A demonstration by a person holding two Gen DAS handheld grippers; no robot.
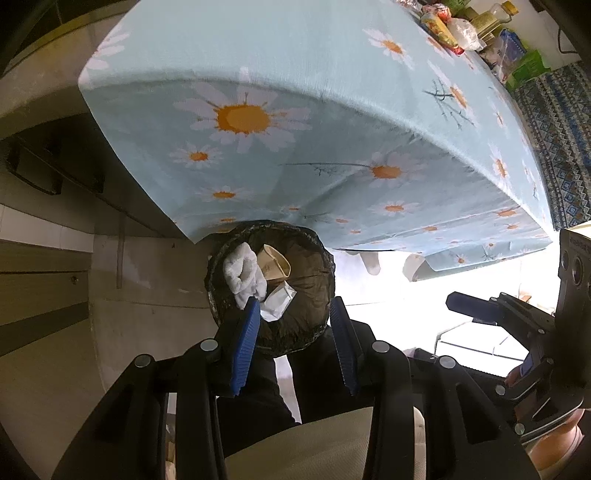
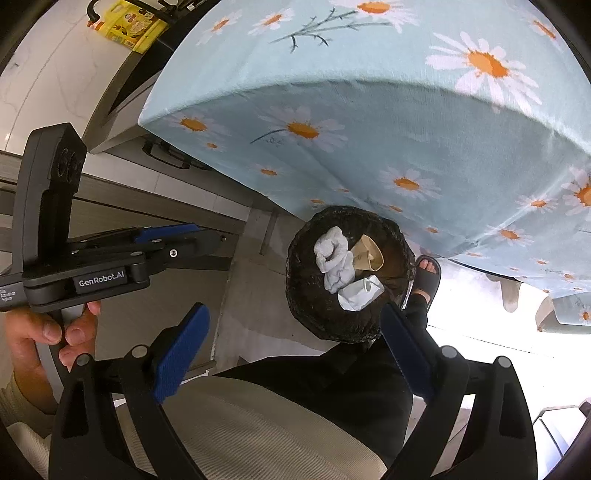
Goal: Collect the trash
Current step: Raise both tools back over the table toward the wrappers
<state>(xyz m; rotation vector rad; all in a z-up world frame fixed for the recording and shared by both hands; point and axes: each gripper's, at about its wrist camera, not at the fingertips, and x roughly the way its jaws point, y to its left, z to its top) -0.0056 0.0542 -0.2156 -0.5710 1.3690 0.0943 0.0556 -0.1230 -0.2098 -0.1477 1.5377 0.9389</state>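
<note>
while both grippers hang above the floor beside the table, the trash bin point(image 1: 271, 288) sits below them, tucked against the hanging edge of the daisy tablecloth point(image 1: 295, 122). the bin is lined with a dark bag and holds three pieces of trash: a crumpled white cloth or tissue wad point(image 1: 243, 275), a tan paper cup point(image 1: 275, 264) lying on its side just beside it, and a scrunched white paper point(image 1: 277, 301) nearer the person. the left gripper point(image 1: 295, 332) points down at the bin with its blue-padded fingers point(image 1: 243, 347) spread apart and nothing between them; from its camera the bin shows in the gap. the right gripper point(image 2: 295, 354) also has its fingers point(image 2: 181, 354) spread wide and empty, with the bin point(image 2: 351, 273) ahead of its right finger. in the right wrist view the left gripper point(image 2: 177, 240) shows side-on, held in the person's left hand point(image 2: 48, 332). a sandalled foot point(image 2: 426, 273) rests touching the bin's far side. bottles and packets point(image 1: 476, 29) crowd the far end of the tabletop.
</note>
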